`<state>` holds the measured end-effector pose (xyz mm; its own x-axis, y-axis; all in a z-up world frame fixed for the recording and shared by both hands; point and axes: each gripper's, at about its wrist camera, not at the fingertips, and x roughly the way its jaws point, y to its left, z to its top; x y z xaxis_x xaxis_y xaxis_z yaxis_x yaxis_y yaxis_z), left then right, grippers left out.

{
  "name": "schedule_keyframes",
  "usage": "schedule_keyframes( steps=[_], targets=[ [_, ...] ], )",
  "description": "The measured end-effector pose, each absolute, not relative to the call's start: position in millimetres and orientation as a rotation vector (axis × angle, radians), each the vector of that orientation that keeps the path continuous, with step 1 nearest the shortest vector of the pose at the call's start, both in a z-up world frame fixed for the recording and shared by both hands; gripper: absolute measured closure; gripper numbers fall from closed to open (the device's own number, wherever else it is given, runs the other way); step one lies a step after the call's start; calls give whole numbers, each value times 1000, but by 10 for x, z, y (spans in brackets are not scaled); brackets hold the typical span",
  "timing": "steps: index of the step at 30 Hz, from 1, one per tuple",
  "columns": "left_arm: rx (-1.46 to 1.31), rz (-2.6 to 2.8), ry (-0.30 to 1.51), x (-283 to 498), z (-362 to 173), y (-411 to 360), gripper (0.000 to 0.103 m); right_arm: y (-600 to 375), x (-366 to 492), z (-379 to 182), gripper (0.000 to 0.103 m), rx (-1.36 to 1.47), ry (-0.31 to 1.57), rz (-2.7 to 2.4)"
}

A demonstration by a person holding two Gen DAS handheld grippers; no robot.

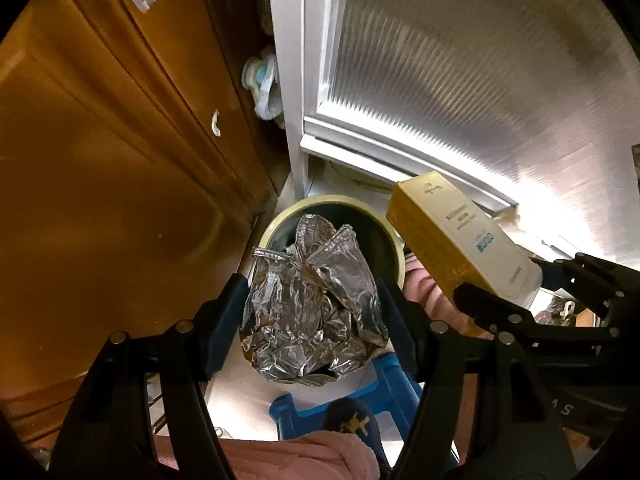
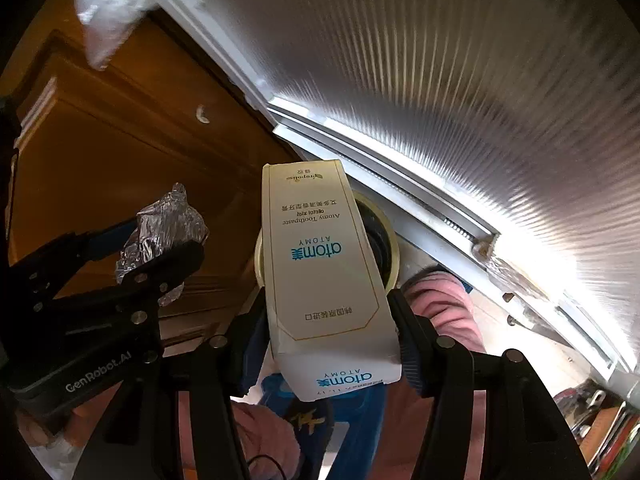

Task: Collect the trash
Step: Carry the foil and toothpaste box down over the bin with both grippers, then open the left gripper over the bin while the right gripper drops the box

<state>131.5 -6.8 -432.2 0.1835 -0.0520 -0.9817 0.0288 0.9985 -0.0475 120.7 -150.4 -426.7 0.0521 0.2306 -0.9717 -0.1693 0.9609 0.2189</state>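
My left gripper [image 1: 312, 312] is shut on a crumpled ball of aluminium foil [image 1: 312, 304], which hangs over the mouth of a round cream-rimmed bin [image 1: 332, 202] on the floor. The foil hides most of the bin's dark inside. My right gripper [image 2: 328, 336] is shut on a white and yellow toothpaste box [image 2: 324, 272] that points down at the same bin [image 2: 390, 248]. In the left wrist view the box [image 1: 452, 240] hovers just right of the bin's rim, held by the right gripper [image 1: 516, 292]. The foil [image 2: 164, 240] and left gripper [image 2: 132, 256] show at the left of the right wrist view.
A brown wooden cabinet [image 1: 100, 160] stands left of the bin. A white-framed ribbed glass door [image 1: 460, 80] runs behind it. A blue plastic stool [image 1: 360, 396] and a person's pink-clad legs [image 1: 280, 460] with a dark slipper [image 1: 352, 424] lie below the grippers.
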Motion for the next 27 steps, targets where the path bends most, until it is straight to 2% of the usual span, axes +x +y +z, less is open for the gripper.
schedule_keyframes(
  steps=[11,14,16,20,27],
  targets=[
    [-25,-52,1449,1468,-4670,-21,39,-1490,1498,-4473,44,90,1513,329],
    [-17,-54,1443,1480,-4649,-7,37,-1524,1565,-4466,44,138,1511,358],
    [-3,-46,1437,1482,-4627,2,31,-1552,1589,-4449,44,156,1503,365],
    [-11,-37,1438,1499,-4590,45,25,-1580,1648,-4358,38,167,1490,360],
    [16,-36,1409,1444,-4396,29,24,-1603,1643,-4147,35,163,1473,366]
  ],
)
